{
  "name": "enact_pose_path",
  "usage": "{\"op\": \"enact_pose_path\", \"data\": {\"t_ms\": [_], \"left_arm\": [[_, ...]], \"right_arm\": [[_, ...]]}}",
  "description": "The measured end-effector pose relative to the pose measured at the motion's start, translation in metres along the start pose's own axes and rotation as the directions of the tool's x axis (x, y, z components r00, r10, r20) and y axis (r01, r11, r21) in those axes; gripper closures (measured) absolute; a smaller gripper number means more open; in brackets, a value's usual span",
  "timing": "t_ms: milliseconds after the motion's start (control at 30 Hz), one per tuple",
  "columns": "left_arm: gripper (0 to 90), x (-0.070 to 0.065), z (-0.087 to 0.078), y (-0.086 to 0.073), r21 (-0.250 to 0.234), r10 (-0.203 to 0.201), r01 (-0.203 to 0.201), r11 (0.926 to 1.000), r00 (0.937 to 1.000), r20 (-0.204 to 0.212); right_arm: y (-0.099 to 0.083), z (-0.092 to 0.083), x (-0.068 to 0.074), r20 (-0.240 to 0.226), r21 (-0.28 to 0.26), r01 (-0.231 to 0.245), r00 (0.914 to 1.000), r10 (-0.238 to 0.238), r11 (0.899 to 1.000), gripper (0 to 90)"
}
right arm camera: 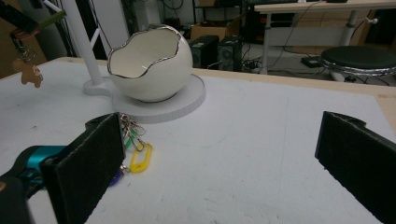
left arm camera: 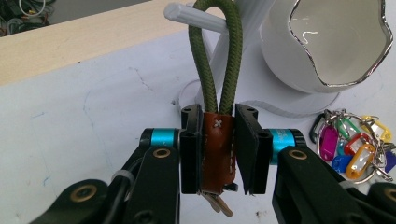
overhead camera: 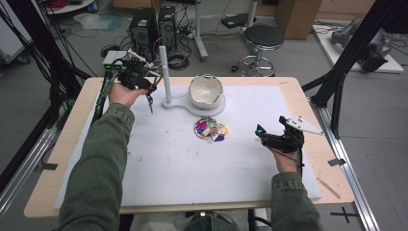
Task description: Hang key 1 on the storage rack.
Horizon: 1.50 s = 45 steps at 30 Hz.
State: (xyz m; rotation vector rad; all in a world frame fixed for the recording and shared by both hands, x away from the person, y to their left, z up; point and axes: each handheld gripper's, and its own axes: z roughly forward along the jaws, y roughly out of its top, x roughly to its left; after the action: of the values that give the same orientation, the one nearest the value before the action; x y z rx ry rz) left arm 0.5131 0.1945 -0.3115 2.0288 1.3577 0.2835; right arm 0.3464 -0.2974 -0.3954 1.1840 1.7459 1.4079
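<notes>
left tool (left arm camera: 219, 154) clamps brown leather keychain tab (left arm camera: 217, 151), its green cord loop (left arm camera: 217, 56) over the stand peg (left arm camera: 187, 16); right tool (right arm camera: 219, 163) jaws released.

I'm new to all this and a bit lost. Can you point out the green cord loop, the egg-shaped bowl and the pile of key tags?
green cord loop (left arm camera: 217, 51), left gripper view, its right strand.
egg-shaped bowl (right arm camera: 159, 77), right gripper view, outer wall.
pile of key tags (overhead camera: 210, 130), high view, middle of the pile.
</notes>
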Motion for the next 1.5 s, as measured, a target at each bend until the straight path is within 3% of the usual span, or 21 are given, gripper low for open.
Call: {"op": "enact_pose_path", "data": {"t_ms": [167,267,400,533,567,633,667,833,900,933,1033,1500], "left_arm": [[67.3,-0.002,0.001,-0.001,0.01,0.047,-0.047,0.9989,0.9971,-0.059],[61.1,-0.003,-0.001,-0.003,-0.013,0.056,-0.056,0.9983,0.9967,-0.059],[46.2,0.005,-0.002,-0.008,-0.055,-0.021,0.019,0.9983,0.9994,-0.029],[42.9,0.015,-0.004,-0.018,-0.101,-0.094,0.096,0.9902,0.9952,0.025],[41.4,0.016,-0.005,-0.02,-0.116,-0.091,0.09,0.9891,0.9958,-0.001],[30.1,0.013,-0.006,-0.023,-0.117,-0.078,0.067,0.9908,0.9929,-0.09],[26.9,0.012,-0.006,-0.024,-0.117,-0.072,0.059,0.9914,0.9915,-0.109],[21.2,0.011,-0.011,-0.026,-0.148,-0.07,0.056,0.9875,0.9931,-0.094],[11.6,0.01,-0.012,-0.026,-0.148,-0.081,0.058,0.9873,0.984,-0.158],[1.5,0.008,-0.012,-0.027,-0.13,-0.073,0.049,0.9903,0.9788,-0.191],[1.6,0.008,-0.013,-0.03,-0.114,-0.052,0.034,0.9929,0.985,-0.164],[1.6,0.01,-0.03,-0.056,-0.173,-0.062,0.038,0.9841,0.9891,-0.134]], "right_arm": [[0.0,0.0,0.0,0.0,0.002,-0.003,1.0,0.003,1.0,0.5],[0.0,0.0,0.0,0.001,0.002,-0.003,1.0,0.003,1.0,0.5],[0.0,0.0,0.0,0.003,0.004,-0.003,1.0,0.003,1.0,0.5],[0.0,0.0,0.0,0.002,0.003,-0.004,1.0,0.004,1.0,0.5],[0.0,0.0,0.0,0.002,0.004,-0.006,1.0,0.006,1.0,0.5],[0.0,0.0,-0.001,0.001,0.004,-0.005,1.0,0.005,1.0,0.5],[0.0,0.0,-0.001,0.002,0.003,-0.003,1.0,0.003,1.0,0.5],[0.0,0.0,0.0,0.003,0.002,-0.004,1.0,0.004,1.0,0.5],[0.0,0.0,0.0,0.003,0.002,-0.003,1.0,0.003,1.0,0.5],[0.0,0.0,0.0,0.001,0.001,-0.005,1.0,0.005,1.0,0.5],[0.0,0.0,0.0,0.001,0.003,-0.007,1.0,0.007,1.0,0.5],[0.0,-0.001,-0.001,0.003,0.0,-0.009,1.0,0.009,1.0,0.5]]}}
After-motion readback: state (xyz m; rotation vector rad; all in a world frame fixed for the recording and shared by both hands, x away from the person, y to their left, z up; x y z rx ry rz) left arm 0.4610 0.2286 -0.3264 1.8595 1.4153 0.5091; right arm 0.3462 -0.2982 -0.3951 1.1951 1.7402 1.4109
